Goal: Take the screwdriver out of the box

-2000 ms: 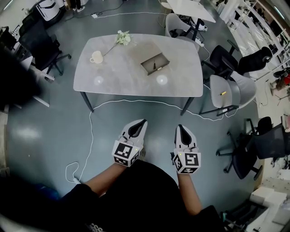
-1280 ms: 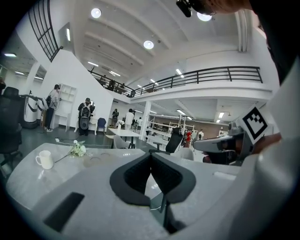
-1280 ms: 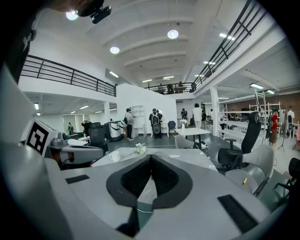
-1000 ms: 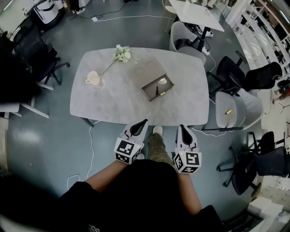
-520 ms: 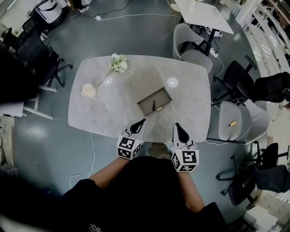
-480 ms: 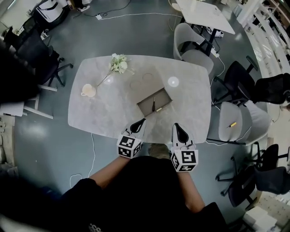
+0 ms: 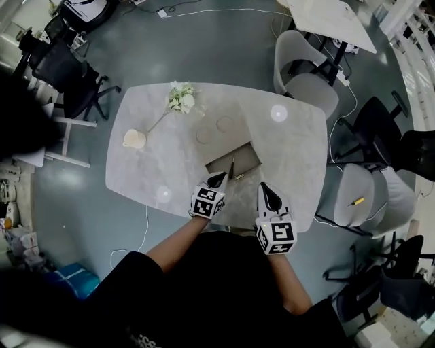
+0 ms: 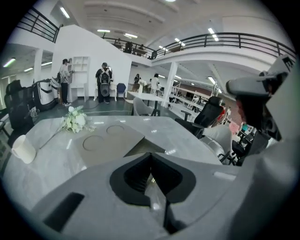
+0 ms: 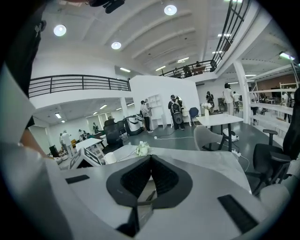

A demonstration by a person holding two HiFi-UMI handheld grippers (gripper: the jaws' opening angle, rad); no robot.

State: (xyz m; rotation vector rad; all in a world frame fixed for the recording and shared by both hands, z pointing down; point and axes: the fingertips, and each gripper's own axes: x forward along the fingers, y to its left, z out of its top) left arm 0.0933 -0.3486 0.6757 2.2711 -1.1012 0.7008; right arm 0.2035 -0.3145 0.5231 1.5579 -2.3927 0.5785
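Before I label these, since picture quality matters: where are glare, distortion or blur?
Head view: fisheye bows the table edges; two lamp reflections glare on its top. Left gripper view: dark round vignette, left gripper close and soft. Right gripper view: fisheye tilts the column, ceiling lamps flare.

Two grippers: left gripper (image 7: 216, 181), right gripper (image 7: 264, 187). Just ahead of them, one box (image 7: 221, 164) holding one screwdriver (image 7: 232, 167). Beyond it are two rings (image 7: 203, 136). Far left of the left gripper, one cup (image 7: 134, 139) and one flower sprig (image 7: 181, 99).
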